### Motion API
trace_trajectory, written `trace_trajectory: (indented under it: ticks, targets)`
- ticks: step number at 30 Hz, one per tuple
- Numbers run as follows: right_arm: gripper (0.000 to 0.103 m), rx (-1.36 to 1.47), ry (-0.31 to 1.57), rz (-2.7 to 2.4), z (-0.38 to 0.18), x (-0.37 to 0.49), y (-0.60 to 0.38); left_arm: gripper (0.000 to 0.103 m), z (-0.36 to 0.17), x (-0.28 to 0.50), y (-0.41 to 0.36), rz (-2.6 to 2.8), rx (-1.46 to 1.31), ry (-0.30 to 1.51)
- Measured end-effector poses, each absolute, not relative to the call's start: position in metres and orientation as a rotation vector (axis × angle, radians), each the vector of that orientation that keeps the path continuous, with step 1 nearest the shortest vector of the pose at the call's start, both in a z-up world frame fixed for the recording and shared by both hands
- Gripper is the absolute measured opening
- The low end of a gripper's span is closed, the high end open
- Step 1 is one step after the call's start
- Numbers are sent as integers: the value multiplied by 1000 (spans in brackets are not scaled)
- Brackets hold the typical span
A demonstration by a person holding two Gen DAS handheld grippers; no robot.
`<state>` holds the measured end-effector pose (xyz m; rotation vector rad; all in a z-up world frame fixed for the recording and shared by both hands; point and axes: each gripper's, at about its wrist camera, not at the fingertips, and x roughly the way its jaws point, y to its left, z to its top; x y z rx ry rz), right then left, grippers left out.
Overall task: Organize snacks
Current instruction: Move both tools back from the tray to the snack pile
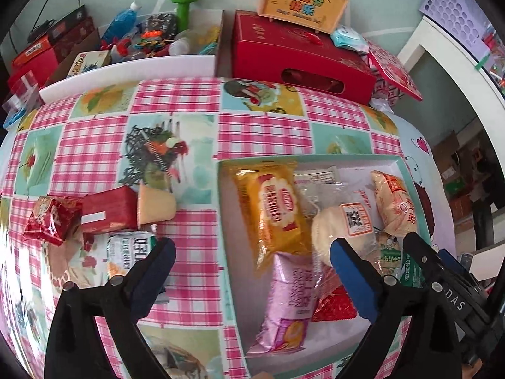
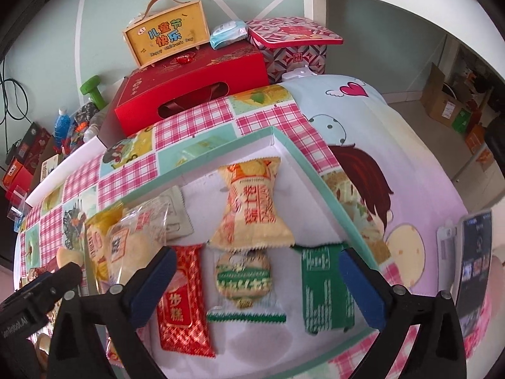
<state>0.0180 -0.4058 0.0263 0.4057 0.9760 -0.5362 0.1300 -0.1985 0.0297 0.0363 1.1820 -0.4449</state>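
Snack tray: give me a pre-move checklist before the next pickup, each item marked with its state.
1. Left gripper jaws wide, nothing between them: ok.
2. Right gripper jaws wide, nothing gripped: ok.
3. Tray flat on the tablecloth, bare floor left at its near end: ok.
4. Loose snacks outside the tray, red packet, red box, pudding cup, silver packet: not ok, still to be sorted.
5. Silver packet clear for a grasp: cannot tell, the left finger hides part of it.
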Motion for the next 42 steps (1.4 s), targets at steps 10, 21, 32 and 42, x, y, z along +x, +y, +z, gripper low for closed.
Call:
trace_trajectory:
  ticks: [10,21,32,42]
  targets:
    - [103,375,972,-517,35,16,-362,98,28,123,-147,-435,48,1185]
    - [103,281,1006,-436,38,35,-303,98,19,136,-77,-346,-39,1182]
    - [103,217,1019,-329,36,65,-244,98,8,161,-16,-306,-154,1188]
    - [103,151,1054,-216,19,95,-180,98,-10,173,20,-241,-223,1221]
